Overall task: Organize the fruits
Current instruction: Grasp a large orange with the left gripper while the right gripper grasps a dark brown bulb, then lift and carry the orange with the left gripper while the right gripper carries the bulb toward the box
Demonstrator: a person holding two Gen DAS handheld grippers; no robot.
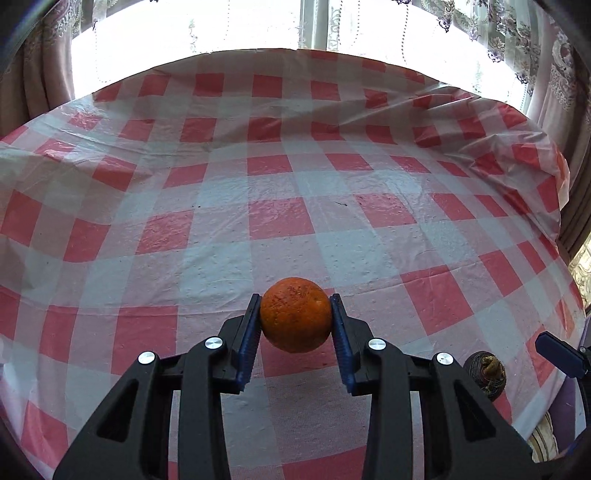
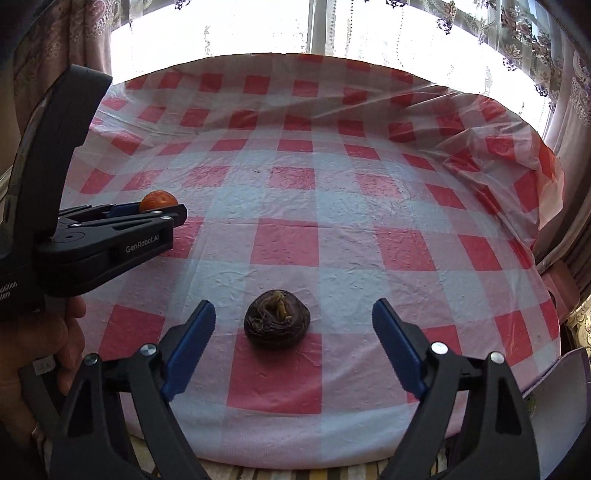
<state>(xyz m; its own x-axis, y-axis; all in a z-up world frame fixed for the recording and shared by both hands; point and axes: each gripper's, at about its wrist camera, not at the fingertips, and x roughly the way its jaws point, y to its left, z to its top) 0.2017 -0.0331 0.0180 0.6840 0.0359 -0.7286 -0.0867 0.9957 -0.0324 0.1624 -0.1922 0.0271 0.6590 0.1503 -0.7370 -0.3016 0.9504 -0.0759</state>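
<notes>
An orange (image 1: 295, 314) is clamped between the blue pads of my left gripper (image 1: 295, 308), which is shut on it just above the checked tablecloth (image 1: 280, 177). In the right wrist view that same orange (image 2: 158, 200) shows at the tip of the left gripper (image 2: 162, 210) on the far left. A dark brown, wrinkled round fruit (image 2: 277, 319) lies on the cloth between the spread fingers of my right gripper (image 2: 293, 312), which is open and touches nothing. The same dark fruit (image 1: 485, 371) appears low on the right in the left wrist view.
A red-and-white checked plastic cloth (image 2: 332, 184) covers the table. Lace curtains and a bright window (image 2: 295, 29) stand behind the far edge. A hand (image 2: 33, 350) holds the left gripper at the left. The near table edge runs just below the right gripper.
</notes>
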